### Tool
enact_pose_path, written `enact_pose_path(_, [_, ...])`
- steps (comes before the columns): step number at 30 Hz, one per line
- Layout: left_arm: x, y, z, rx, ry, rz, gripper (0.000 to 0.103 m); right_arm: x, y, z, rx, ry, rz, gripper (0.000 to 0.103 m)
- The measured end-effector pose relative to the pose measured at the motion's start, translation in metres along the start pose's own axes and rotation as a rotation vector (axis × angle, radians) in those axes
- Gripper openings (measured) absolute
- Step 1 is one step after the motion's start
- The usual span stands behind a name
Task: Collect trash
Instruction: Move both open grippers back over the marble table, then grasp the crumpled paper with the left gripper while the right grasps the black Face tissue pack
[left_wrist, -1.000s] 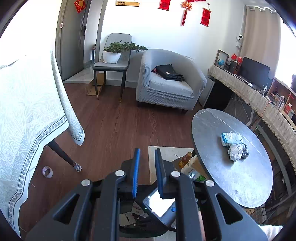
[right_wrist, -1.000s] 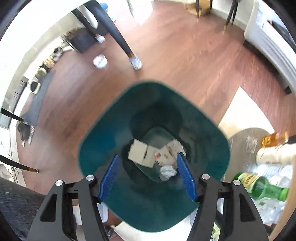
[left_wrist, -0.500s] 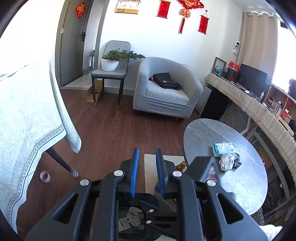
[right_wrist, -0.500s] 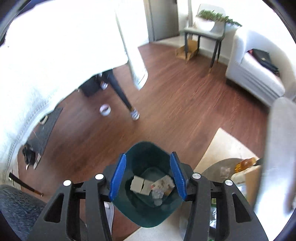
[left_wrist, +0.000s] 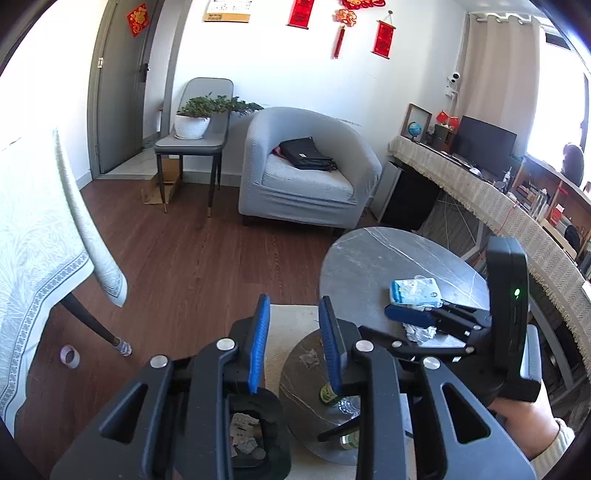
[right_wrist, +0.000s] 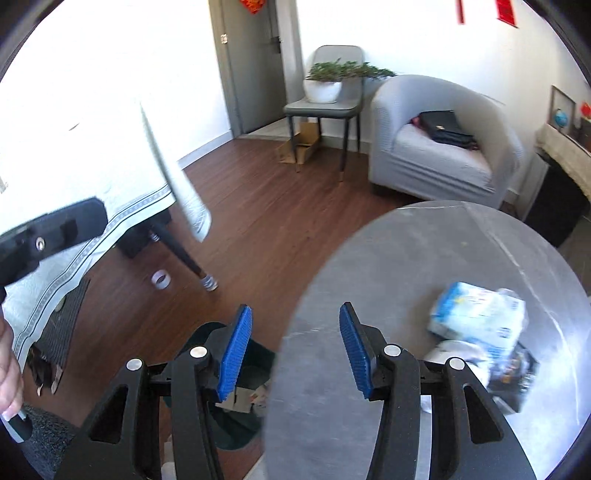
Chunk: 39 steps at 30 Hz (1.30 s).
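Observation:
A dark green trash bin stands on the floor below my left gripper, with paper scraps inside; it also shows in the right wrist view. My left gripper is open and empty. My right gripper is open and empty, above the near edge of the round grey table. On the table lie a blue-white tissue pack, crumpled white paper and a dark wrapper. In the left wrist view the right gripper hovers by the tissue pack and crumpled paper.
A lower round shelf holds a green bottle and clear plastic. A cloth-covered table stands left, a tape roll by its leg. A grey armchair and a chair with a plant stand behind.
My right gripper has swung up from over the bin to above the round table. My left gripper has opened a little and tilted up.

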<state>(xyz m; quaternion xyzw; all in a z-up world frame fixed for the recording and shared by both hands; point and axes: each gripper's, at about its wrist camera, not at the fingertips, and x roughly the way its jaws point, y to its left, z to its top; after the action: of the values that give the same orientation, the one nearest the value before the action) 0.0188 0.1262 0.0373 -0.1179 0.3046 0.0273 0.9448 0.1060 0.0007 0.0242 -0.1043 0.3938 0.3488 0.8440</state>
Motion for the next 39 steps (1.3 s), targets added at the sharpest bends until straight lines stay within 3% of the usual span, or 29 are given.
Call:
enact_pose_path(4, [0.012, -0.016, -0.003, 0.017, 0.015, -0.015, 0.031, -0.012, -0.035, -0.008, 0.050, -0.012, -0.029, 0.050])
enact_pose_path(8, [0.024, -0.034, -0.006, 0.025, 0.031, -0.044, 0.043, -0.023, -0.065, -0.016, 0.085, -0.027, -0.049, 0.050])
enact_pose_path(14, [0.045, -0.067, -0.014, 0.085, 0.065, -0.068, 0.054, -0.041, -0.109, -0.030, 0.118, -0.033, -0.084, 0.064])
enact_pose_path(21, [0.068, -0.090, -0.024, 0.108, 0.108, -0.085, 0.069, -0.058, -0.157, -0.047, 0.159, -0.002, -0.094, 0.089])
enact_pose_path(25, [0.087, -0.102, -0.029, 0.103, 0.157, -0.106, 0.073, -0.057, -0.168, -0.056, 0.152, 0.021, -0.104, 0.089])
enact_pose_path(39, [0.141, -0.144, -0.037, 0.138, 0.228, -0.146, 0.073, -0.059, -0.178, -0.070, 0.076, 0.058, -0.008, 0.089])
